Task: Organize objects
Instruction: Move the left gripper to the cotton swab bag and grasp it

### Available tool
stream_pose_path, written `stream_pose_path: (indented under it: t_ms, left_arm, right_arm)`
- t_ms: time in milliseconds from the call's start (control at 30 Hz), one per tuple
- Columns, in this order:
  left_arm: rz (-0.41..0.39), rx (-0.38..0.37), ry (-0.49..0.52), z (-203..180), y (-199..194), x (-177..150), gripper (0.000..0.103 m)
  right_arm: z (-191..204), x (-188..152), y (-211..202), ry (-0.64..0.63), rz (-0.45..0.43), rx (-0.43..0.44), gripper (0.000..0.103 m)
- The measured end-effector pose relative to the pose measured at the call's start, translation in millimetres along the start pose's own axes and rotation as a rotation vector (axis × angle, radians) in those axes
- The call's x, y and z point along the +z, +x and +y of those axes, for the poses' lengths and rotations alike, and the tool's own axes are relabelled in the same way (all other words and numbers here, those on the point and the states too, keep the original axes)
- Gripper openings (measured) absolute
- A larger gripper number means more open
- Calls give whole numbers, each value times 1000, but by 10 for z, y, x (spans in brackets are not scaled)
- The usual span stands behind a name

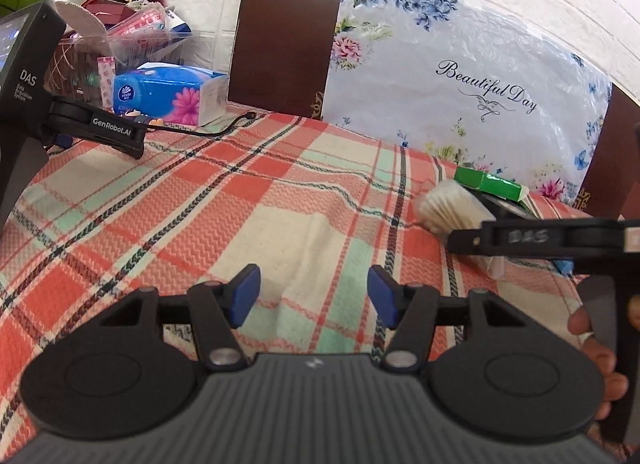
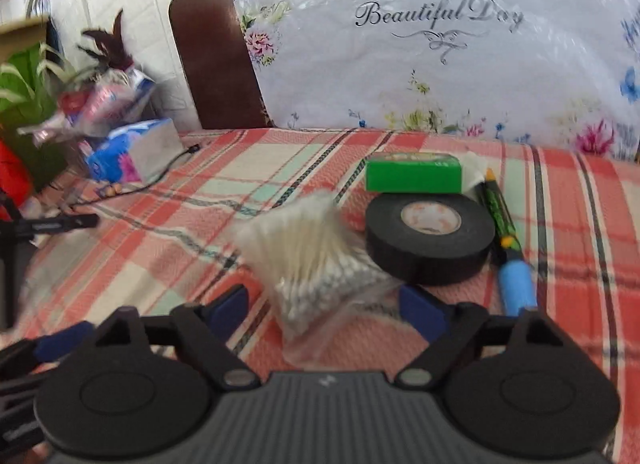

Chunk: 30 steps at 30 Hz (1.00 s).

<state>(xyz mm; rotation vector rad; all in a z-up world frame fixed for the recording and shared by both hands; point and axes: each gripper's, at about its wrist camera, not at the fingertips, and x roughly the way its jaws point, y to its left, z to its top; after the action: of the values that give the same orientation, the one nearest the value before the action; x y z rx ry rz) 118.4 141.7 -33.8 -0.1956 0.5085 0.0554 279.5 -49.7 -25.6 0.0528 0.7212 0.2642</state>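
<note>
My right gripper (image 2: pixel 328 310) is open low over the plaid cloth. A clear bag of cotton swabs (image 2: pixel 316 264) lies between its blue pads, and I see no pad pressing on it. Just beyond the bag are a black tape roll (image 2: pixel 428 240), a green box (image 2: pixel 412 174) and a green-black pen with a blue end (image 2: pixel 508 248). My left gripper (image 1: pixel 314 296) is open over bare cloth, with nothing between its pads. In the left wrist view the swab bag (image 1: pixel 448 206) and the green box (image 1: pixel 488 182) are at the right, behind one black finger (image 1: pixel 520 238) of the right gripper.
A floral pillow in plastic (image 1: pixel 460 76) leans on a dark brown headboard (image 1: pixel 280 36) at the back. At the far left are a blue tissue box (image 1: pixel 172 94), a cluttered basket (image 1: pixel 92 44), a black cable (image 1: pixel 224 130) and a black GenRobot.AI device (image 1: pixel 96 124).
</note>
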Motion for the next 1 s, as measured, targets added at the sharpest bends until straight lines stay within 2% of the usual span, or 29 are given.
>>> stream_pose_path:
  t_ms: [100,267,367,400,500,533,567,600,633,667,700,733,833,900,933,1000]
  left_arm:
    - [-2,-5,-14,20,-2,0,61]
    - [2,-17,-16,36,-3,8,62]
    - [12,-39,-11,44,9,16,67]
    - [19,-53,-2,38,21,23,72]
    - [54,-65,62,-71,20,25,77]
    - [76,-68,87,-134,7,29,76]
    - [101,-89,81,-190,-28,35,76]
    - [119,-137,38,-226,-81,42,76]
    - [141,-201,-14,-268,-131,52,76]
    - [179,-278,-66,-339,-178,64,75]
    - [222,-347,-101,-429,-214,75,75]
    - [261,-402,-116,-545,-262,80,75]
    - [386,-508,-38,-1017,-407,33,75]
    - [472,-548,12,-1289,-437,-41,76]
    - [505,-565,19,-1389,-421,-82,77]
    - [562,-574,19,-1548,-338,-179,77]
  right_arm:
    - [106,-7,20,-78,-13,-30,28]
    - [40,-141,-250,-87,21,-12,15]
    - [-137,-451,-678,-80,54,-5,6]
    - [-224,-581,-863,-81,60,-5,6]
    - [-533,-980,-1476,-67,67,-46,6]
    - [-622,-1094,-1646,-69,69,-68,7]
    - [-725,-1222,-1822,-68,70,-89,12]
    - [-847,-1323,-1961,-59,66,-105,17]
    - [-936,-1400,-2072,-36,64,-111,21]
    - [-1023,-1448,-2147,-7,60,-105,32]
    - [-1084,-1467,-2198,21,50,-99,39]
    - [-1115,-1475,-2233,40,38,-93,40]
    - [-1107,-1429,-2251,35,1,-58,54]
    - [-1045,-1375,-2186,-7,-7,-49,81]
    - [-1027,-1359,-2153,-22,-15,-51,87]
    - [-1048,-1311,-2036,-35,-13,-38,87]
